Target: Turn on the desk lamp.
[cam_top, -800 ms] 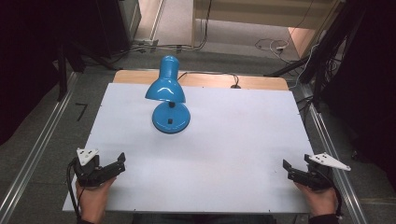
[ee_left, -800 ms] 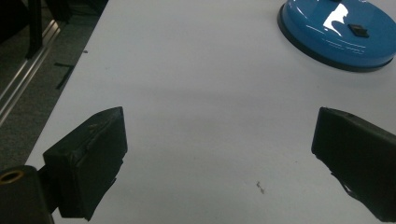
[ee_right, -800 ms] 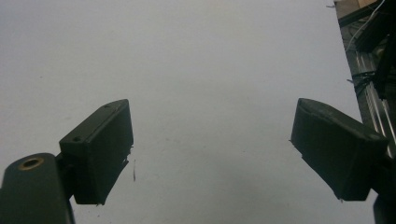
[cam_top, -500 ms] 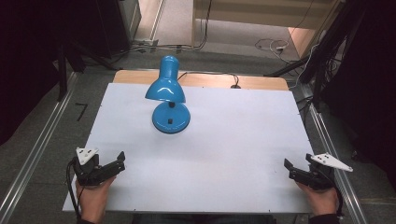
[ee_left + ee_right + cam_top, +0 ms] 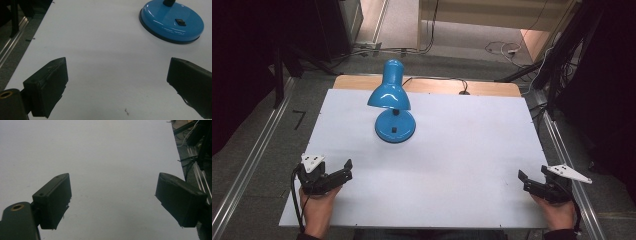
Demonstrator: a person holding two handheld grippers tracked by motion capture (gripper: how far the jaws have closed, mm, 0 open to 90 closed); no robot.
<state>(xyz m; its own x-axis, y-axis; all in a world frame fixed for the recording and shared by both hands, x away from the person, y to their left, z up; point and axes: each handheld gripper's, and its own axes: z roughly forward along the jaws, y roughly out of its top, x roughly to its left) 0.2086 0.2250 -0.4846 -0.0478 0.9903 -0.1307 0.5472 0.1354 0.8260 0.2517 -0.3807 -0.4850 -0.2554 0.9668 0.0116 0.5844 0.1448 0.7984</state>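
Two hand-held grippers rest at the near corners of the white desk (image 5: 452, 150) as we look down: the left hand-held gripper (image 5: 343, 171) at the near left corner, the right hand-held gripper (image 5: 524, 180) at the near right, well apart. We see both with jaws spread wide, holding nothing. One blue desk lamp (image 5: 393, 107) stands upright toward the far edge, left of centre, its round base (image 5: 172, 22) ahead of the left jaws.

– What blocks the table (image 5: 452, 165)?
– One blue desk lamp (image 5: 392, 107), standing left of centre toward the far edge, its cord running off the back.
– And elsewhere?
– Bare white surface spreads across the near half and right side.
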